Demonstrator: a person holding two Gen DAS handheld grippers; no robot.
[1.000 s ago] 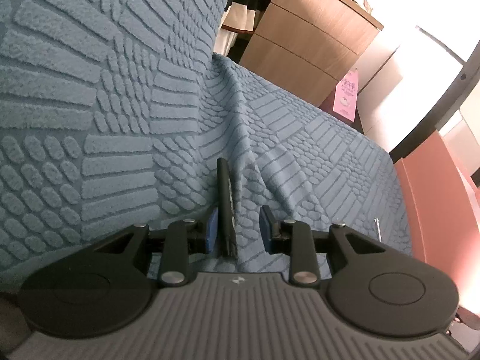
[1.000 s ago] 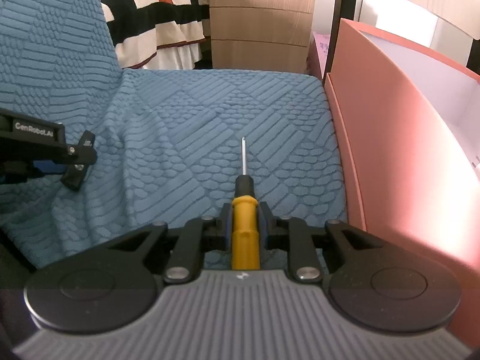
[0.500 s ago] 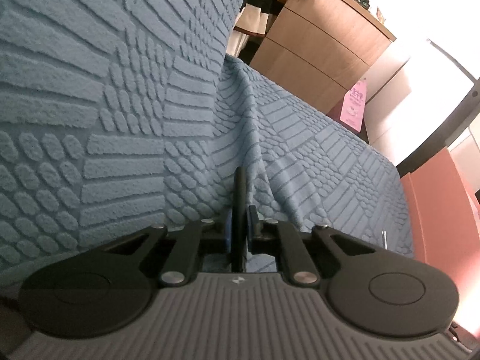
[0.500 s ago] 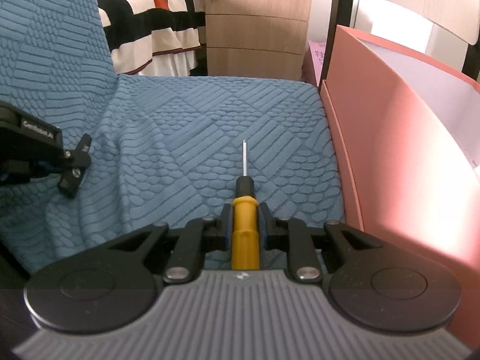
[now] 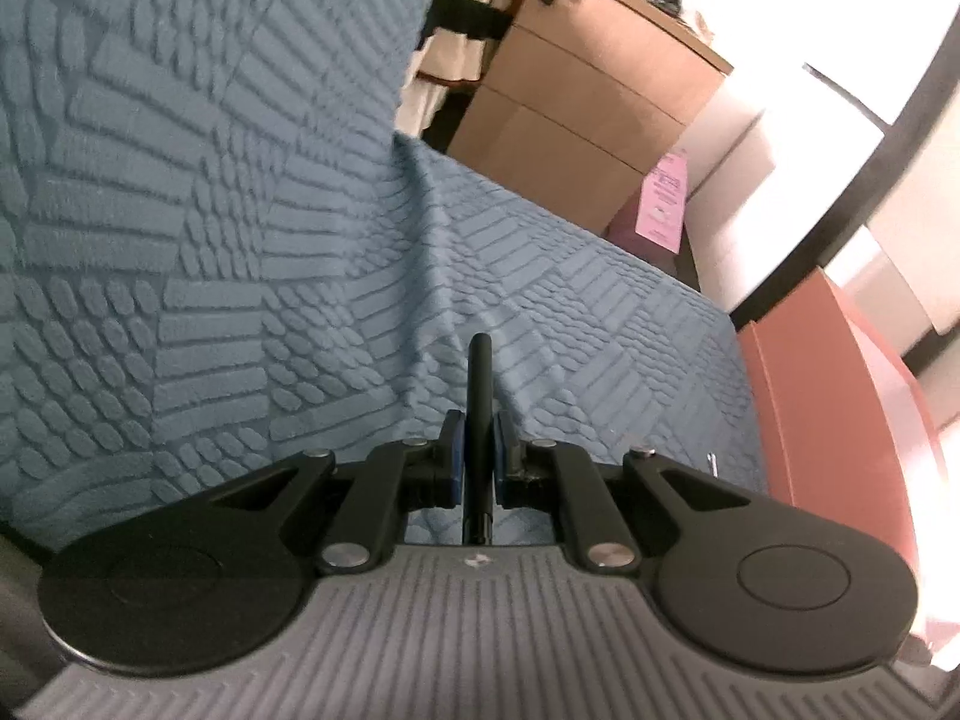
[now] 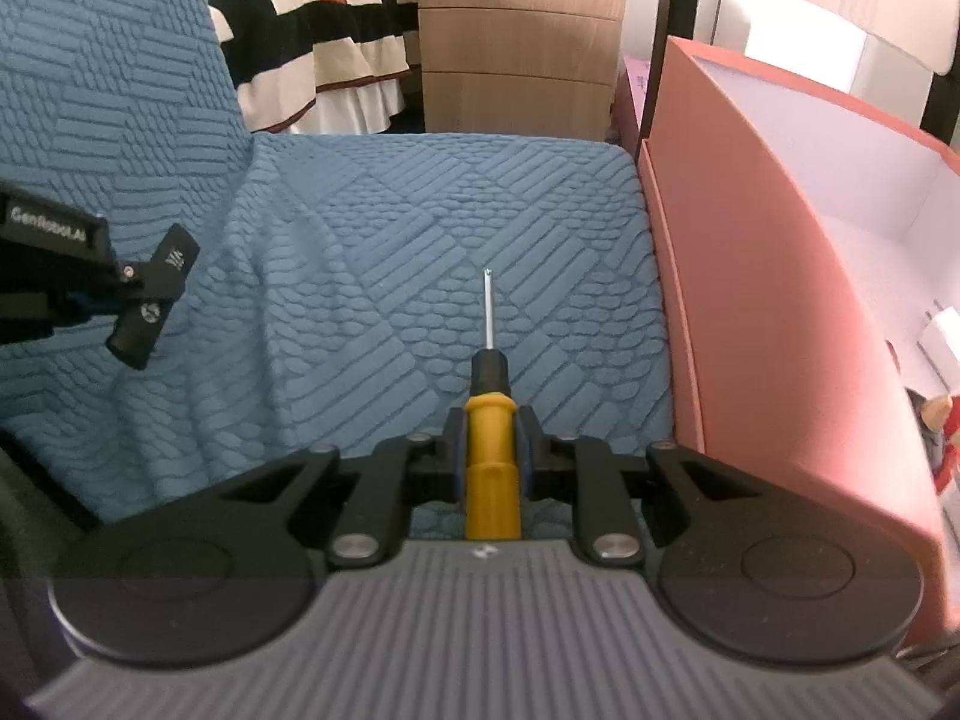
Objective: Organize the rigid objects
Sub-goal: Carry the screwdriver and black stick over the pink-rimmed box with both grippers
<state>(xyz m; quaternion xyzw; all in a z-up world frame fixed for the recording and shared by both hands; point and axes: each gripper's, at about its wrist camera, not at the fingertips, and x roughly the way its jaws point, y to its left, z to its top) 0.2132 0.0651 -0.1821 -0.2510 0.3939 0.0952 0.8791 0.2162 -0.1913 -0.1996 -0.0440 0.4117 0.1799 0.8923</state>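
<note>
Blue textured fabric covers the seat and the backrest that rises on the left, its raised pattern of ovals and bars running under both tools. At the far left of the right wrist view, the left gripper reaches in from the edge with a flat black object pinched in its jaws, tilted and held clear of the fabric. In the left wrist view the same left gripper is clenched on that black object, which there shows edge-on as a thin dark bar pointing away between the blue pads. What kind of object it is cannot be told.

Near the middle of the seat, the right gripper is clamped on the yellow handle of a screwdriver; its black collar and thin metal shaft point away over the fabric toward the far edge of the seat. Whether the tip touches the fabric cannot be told.

Just right of the seat stands a pink box, open at the top with a pale inside, its near wall right beside the cushion edge. A few small items lie inside at its right, too cropped to name. Far behind are a wooden cabinet and a striped bedspread.
</note>
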